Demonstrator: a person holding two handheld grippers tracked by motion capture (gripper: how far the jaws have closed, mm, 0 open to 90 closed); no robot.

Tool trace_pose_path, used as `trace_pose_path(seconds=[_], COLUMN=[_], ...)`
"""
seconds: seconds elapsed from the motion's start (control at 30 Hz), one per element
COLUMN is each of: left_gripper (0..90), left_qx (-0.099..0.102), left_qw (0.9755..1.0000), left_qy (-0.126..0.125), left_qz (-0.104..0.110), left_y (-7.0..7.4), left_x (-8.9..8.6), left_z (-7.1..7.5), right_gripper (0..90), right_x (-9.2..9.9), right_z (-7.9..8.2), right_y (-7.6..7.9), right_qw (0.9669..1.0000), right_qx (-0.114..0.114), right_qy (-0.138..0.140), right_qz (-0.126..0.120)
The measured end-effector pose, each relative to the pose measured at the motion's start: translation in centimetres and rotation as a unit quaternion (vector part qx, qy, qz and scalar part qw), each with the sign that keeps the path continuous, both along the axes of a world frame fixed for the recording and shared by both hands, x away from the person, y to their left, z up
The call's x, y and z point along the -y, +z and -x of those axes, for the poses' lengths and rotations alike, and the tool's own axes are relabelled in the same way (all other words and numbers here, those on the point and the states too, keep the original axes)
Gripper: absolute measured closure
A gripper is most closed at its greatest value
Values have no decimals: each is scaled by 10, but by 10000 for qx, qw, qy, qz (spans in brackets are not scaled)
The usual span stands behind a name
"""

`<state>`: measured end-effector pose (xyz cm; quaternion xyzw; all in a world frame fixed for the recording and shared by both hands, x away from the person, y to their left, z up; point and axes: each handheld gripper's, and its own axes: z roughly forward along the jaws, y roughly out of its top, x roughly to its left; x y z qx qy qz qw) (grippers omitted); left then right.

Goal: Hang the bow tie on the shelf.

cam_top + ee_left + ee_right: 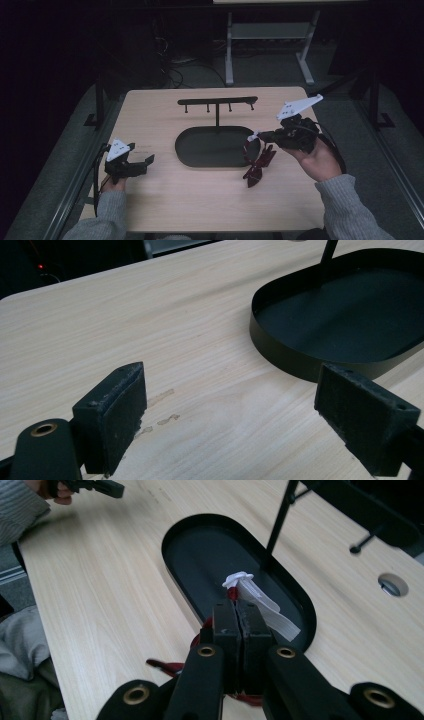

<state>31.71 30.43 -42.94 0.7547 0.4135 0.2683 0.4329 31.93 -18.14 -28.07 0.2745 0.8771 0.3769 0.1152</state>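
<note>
My right gripper [261, 136] [239, 614] is held above the table, beside the right end of the black oval tray [182, 150] [200, 555]. Its jaws are shut on a dark red strap-like thing [257, 165] [165, 666] with a white tag [252, 135] [260, 600]. This thing hangs down from the jaws toward the tabletop. At the left of the table my left gripper [142, 161] [230, 405] rests low, its jaws open and bare, pointing at the tray [280, 355].
A thin black T-shaped stand [217, 101] [280, 520] with several small pegs rises from the tray's far side. A round hole [393, 584] is in the wooden tabletop. A person's grey sleeves [350, 210] come in from the near edge.
</note>
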Motion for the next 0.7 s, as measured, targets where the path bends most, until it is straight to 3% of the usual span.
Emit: trace_pose_path(seconds=[0.7], left_gripper=[130], left_qx=[27], left_qw=[10000], left_qy=[43], left_qz=[70], left_y=[1], left_x=[-1], left_z=[-1], right_gripper=[881], right_x=[-48], right_z=[-34], right_y=[32], right_qw=[9984], right_qx=[157], right_qy=[525], right_qz=[148])
